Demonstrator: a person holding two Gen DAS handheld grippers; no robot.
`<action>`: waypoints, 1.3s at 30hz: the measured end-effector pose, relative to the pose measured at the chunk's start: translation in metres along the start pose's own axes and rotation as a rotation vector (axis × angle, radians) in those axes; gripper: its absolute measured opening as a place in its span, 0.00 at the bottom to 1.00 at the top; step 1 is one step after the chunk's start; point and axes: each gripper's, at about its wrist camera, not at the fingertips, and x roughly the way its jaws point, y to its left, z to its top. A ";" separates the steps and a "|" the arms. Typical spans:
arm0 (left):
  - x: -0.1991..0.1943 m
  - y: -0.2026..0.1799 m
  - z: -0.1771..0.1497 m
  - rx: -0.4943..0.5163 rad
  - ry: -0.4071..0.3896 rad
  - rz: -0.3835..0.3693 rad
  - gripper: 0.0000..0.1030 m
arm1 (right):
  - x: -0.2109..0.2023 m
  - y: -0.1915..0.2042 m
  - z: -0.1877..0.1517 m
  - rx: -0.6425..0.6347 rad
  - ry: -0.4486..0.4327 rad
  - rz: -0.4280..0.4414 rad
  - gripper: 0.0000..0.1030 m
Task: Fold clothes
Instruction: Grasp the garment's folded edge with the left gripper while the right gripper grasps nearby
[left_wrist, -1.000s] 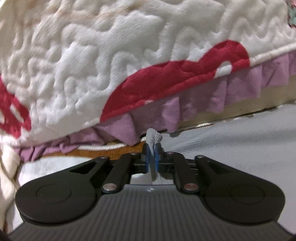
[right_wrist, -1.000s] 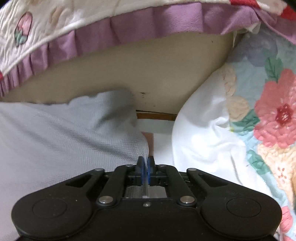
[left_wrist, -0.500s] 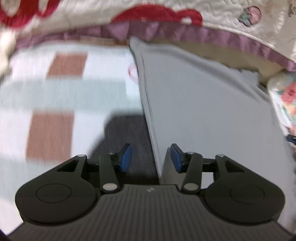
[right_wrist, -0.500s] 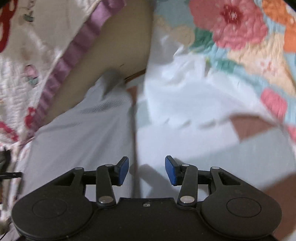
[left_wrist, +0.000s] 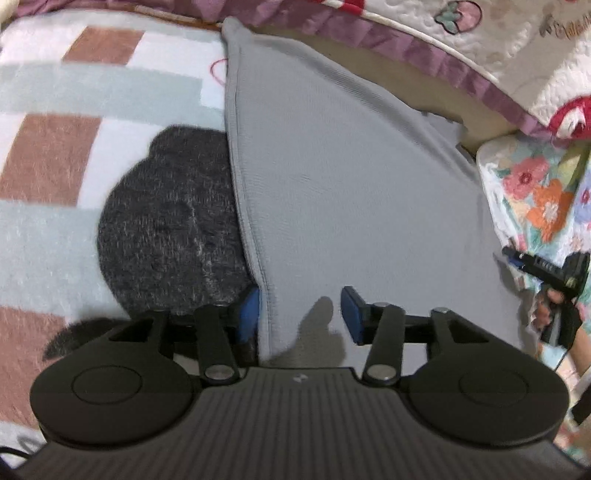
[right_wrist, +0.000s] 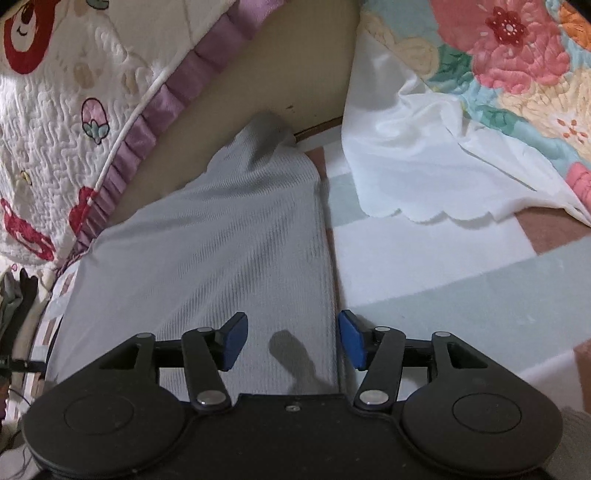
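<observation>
Blanket (left_wrist: 92, 206): checked, under everything; work surface.
L gripper (left_wrist: 299, 314): jaws apart, straddling garment's near-left hem corner; nothing pinched. Prob lined up to grab.
Garment (left_wrist: 351, 192): grey knit, flat on blanket, far end at quilt (left_wrist: 535, 66) frill.
R gripper (right_wrist: 290, 341): jaws opening, over near-right edge, cloth between, pads not pressing.
Next, I'd guess: both pinch, fold away.

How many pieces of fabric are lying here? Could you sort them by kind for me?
Garments: 1, the grey garment
Quilts: 2, the white quilt with a purple ruffle and the floral quilt
Blankets: 1, the checked blanket under the garment
Total: 4
</observation>
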 end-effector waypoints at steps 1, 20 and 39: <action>0.001 -0.001 -0.001 0.004 -0.006 0.029 0.02 | 0.002 0.003 0.000 -0.024 0.010 0.004 0.51; 0.002 -0.003 -0.008 0.099 0.014 -0.047 0.15 | -0.005 0.001 -0.010 -0.018 0.089 0.092 0.32; 0.003 -0.012 -0.010 0.123 0.042 -0.124 0.06 | -0.012 0.002 -0.007 -0.031 0.074 0.127 0.12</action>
